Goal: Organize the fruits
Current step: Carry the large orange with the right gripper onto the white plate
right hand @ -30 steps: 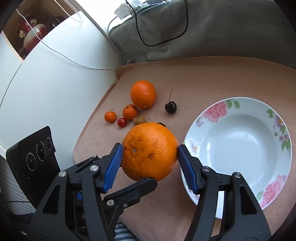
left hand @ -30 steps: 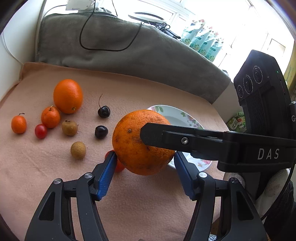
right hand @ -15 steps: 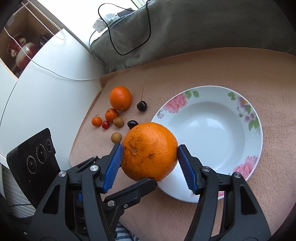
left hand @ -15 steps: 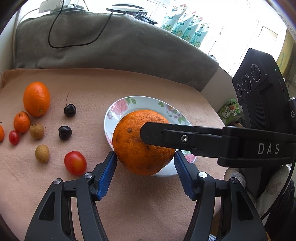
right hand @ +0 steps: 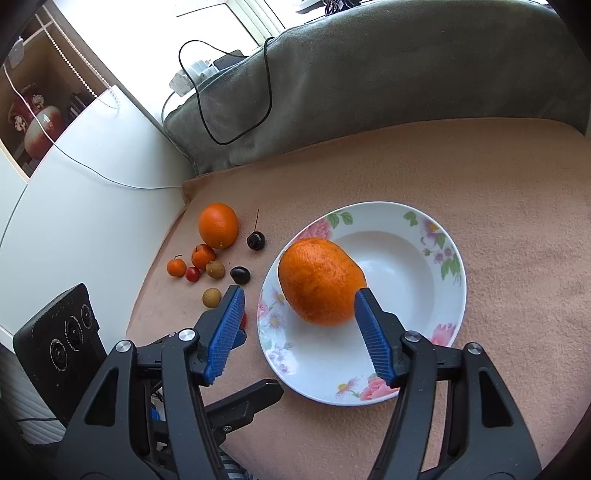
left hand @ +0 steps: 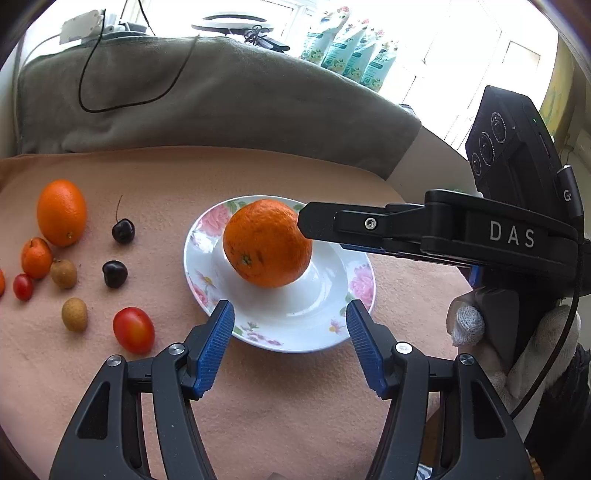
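A grey-green plush cushion point(left hand: 221, 96) lies along the far edge of the peach fleece blanket point(left hand: 277, 398) that covers the table. A thin black cable point(left hand: 110, 107) loops over the cushion's front face, and a white power adapter point(left hand: 79, 26) sits on its top at the left end. Behind the cushion, to the right, a row of teal floral pouches point(left hand: 347, 55) stands against the bright window. Left of the cushion is a white cabinet side point(right hand: 74, 206).

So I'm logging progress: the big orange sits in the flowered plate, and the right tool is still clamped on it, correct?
Not quite. The big orange does sit in the flowered plate, but the right tool is open, its pads clear of the fruit, as the right wrist view shows.
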A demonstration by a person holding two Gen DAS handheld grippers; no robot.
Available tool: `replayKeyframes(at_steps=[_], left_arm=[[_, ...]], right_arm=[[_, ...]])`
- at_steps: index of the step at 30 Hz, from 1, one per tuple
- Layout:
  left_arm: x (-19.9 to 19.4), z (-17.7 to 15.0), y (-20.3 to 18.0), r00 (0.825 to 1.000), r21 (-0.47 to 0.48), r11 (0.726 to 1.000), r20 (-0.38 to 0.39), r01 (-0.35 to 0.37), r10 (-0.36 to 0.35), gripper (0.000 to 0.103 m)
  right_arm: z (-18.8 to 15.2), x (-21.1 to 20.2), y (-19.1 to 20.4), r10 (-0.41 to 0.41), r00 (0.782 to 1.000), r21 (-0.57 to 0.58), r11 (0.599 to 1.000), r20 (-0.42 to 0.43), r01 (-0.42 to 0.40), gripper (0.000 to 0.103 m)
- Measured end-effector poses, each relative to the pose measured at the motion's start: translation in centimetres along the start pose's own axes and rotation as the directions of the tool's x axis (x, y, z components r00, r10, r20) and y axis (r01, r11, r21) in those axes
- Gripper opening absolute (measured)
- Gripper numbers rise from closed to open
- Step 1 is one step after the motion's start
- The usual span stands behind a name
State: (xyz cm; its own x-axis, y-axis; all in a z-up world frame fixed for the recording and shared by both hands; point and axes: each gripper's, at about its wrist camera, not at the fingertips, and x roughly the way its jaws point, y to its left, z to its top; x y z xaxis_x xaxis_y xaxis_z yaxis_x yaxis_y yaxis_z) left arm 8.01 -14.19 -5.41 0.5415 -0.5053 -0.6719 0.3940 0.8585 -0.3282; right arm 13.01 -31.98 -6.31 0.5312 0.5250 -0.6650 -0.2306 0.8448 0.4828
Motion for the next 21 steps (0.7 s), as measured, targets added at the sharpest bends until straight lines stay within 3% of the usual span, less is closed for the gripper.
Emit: replayKeyframes(at_steps=[2, 11, 14, 21], left_arm=[[-0.1, -0.2, 0.0, 1.0, 0.001, 1.0, 0.002, -0.007, 0.007, 0.063], [-1.1, -0.4, 0.9, 0.999, -0.002, 0.999, 0.013, -0.038, 0.038, 0.064], [-1.6, -0.3, 1.6, 0.998, -0.009, 0.998, 0.023, -0.056, 0.056, 0.064], [-2.4, -0.1, 4.5, 0.993, -0.048, 0.992, 0.023, -0.119, 0.12, 0.067]], right_arm=[[-0.1, -0.4, 0.0, -0.024, 0.999, -0.011, 1.0, 0.022, 0.024, 0.074], [-0.3, -0.8, -0.1, -0.08, 0.995, -0.017, 0.997, 0.052, 0.081, 0.075], [-0.1, -0.7, 0.0, -0.103, 0.993, -0.017, 0.994, 0.063, 0.104, 0.088], [0.2, 0.0, 1.3, -0.141, 0.987, -0.067, 0.987, 0.073, 0.146, 0.088]])
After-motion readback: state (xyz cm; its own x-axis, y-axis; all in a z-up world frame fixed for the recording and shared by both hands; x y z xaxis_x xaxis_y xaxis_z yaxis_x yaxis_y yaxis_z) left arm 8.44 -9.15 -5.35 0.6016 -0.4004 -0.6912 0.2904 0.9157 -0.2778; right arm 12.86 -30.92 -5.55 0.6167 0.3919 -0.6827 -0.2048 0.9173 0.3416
